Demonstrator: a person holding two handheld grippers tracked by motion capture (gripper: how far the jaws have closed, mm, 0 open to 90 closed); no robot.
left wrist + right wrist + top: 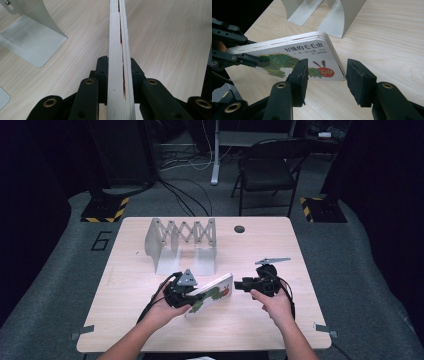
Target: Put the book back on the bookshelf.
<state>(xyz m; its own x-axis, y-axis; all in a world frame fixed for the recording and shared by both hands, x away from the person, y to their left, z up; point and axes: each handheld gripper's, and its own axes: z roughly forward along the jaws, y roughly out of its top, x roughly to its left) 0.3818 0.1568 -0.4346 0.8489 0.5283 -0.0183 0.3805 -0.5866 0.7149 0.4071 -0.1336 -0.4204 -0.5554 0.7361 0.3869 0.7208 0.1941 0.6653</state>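
The metal rack (182,245) stands at the back of the counter (260,320), just behind the book (212,294). The book sits between the left gripper (186,295) and the right gripper (245,284). Bare counter lies to the right and in front.

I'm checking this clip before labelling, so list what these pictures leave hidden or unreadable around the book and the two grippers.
- High view: the book cover's lettering is too small to read; the left gripper and hand cover its near end.
- Left gripper view: the book's covers are hidden, since it is seen edge-on; its far end is cut off by the top edge.
- Right gripper view: the right gripper jaws hide the book's lower edge; the metal rack is cut off by the top edge.
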